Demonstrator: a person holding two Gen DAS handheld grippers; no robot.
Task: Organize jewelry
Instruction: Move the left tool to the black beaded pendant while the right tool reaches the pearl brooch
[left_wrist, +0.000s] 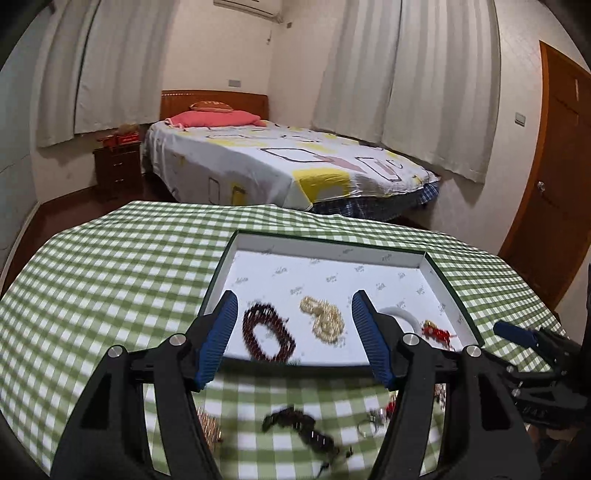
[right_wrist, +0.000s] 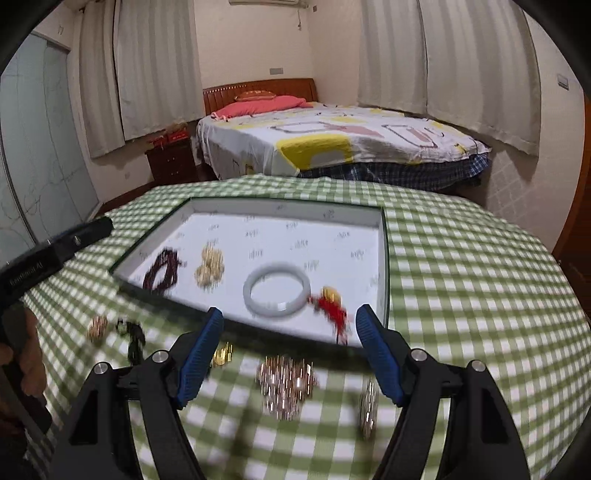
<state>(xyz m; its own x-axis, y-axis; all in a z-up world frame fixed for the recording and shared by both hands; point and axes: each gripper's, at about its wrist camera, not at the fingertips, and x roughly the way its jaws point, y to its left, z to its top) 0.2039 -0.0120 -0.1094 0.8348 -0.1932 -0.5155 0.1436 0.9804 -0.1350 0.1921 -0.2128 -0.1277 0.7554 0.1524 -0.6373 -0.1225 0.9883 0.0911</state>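
Both grippers, left gripper (left_wrist: 293, 332) and right gripper (right_wrist: 290, 347), are hovering spread and empty; rose-gold chain (right_wrist: 286, 384) is looking limp and slippery, best pinched mid-clump.

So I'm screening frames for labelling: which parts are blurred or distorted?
Left wrist view: bracelets in the box fairly sharp, dark beads on the tablecloth smeared. Right wrist view: pink chain and red charm streaked. Both views: fisheye bends the edges.

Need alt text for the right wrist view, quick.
The open right gripper hovers at the near edge of a shallow white tray holding a white bangle, a dark bead bracelet, pale beads and a red charm. Blurred pieces lie on the green checked cloth.
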